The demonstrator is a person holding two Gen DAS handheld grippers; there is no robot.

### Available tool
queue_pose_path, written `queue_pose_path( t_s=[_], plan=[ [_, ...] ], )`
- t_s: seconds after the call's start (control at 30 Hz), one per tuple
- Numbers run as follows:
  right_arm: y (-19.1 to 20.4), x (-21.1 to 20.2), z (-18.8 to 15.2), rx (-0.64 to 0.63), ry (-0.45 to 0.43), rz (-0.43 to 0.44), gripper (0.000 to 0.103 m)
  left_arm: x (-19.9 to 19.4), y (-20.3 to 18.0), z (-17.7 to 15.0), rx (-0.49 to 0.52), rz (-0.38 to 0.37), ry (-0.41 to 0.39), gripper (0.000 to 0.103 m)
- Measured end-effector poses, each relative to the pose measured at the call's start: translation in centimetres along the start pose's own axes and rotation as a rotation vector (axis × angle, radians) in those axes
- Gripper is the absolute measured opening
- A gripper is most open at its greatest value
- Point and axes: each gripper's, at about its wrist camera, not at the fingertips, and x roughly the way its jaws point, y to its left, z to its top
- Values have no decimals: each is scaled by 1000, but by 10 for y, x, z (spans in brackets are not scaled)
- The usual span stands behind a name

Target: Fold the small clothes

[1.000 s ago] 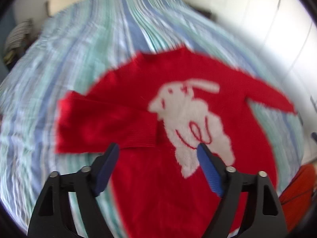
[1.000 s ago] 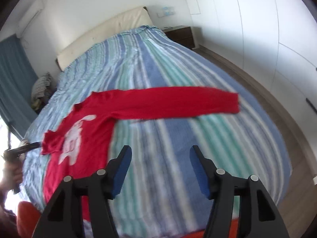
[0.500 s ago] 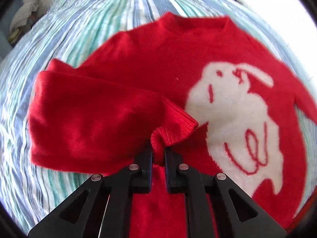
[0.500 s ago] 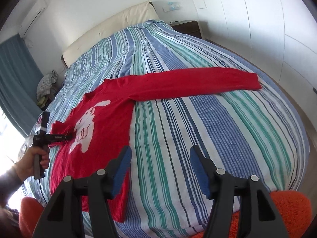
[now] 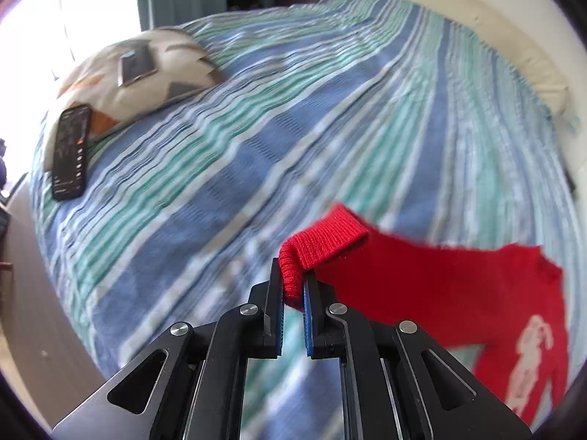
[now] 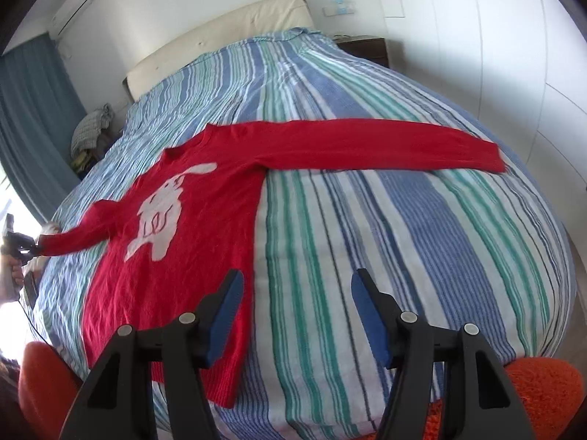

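Left wrist: pinched red cuff [image 5: 323,242] (ribbed)

Blue, green and white striped bedspread [image 6: 367,220] covers the whole bed, cream headboard [image 6: 227,33] at its far end. Near the bed's left edge sits a patterned pillow [image 5: 146,73], a phone [image 5: 135,64] lying on top, a second dark phone [image 5: 69,152] just beside it. Blue curtain [image 6: 33,110] hangs beyond that side, a dark nightstand [image 6: 367,46] by the far right corner.
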Motion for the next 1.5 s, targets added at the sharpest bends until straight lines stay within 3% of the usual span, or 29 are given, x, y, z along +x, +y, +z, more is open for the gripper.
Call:
queue_pose_path(
  t_s=[0.2,0.4,0.7,0.9,1.0,1.07,1.17,1.27,1.5],
  plan=[
    [13,6,-5,-45,13,-12,61,35,18,-28,-8,98,13,6],
    [2,9,-6,0,27,-23,61,60,34,-48,-83,118,82,6],
    [-4,11,-6,24,32,-27,61,73,36,-51,-65,114,86,7],
    [-7,13,-5,40,37,-30,62,68,53,-52,-98,32,83,23],
    [-7,13,-5,48,36,-39,67,59,57,-54,-92,31,82,50],
    [-7,12,-5,48,31,-45,68,53,56,-57,-76,57,81,74],
    [-5,9,-6,40,19,-52,72,38,53,-61,-53,75,76,77],
    [-3,8,-7,30,13,-59,73,12,38,-71,9,40,29,77],
    [1,11,-6,14,16,-69,73,-49,-53,-119,259,-181,-44,87]
  ],
)
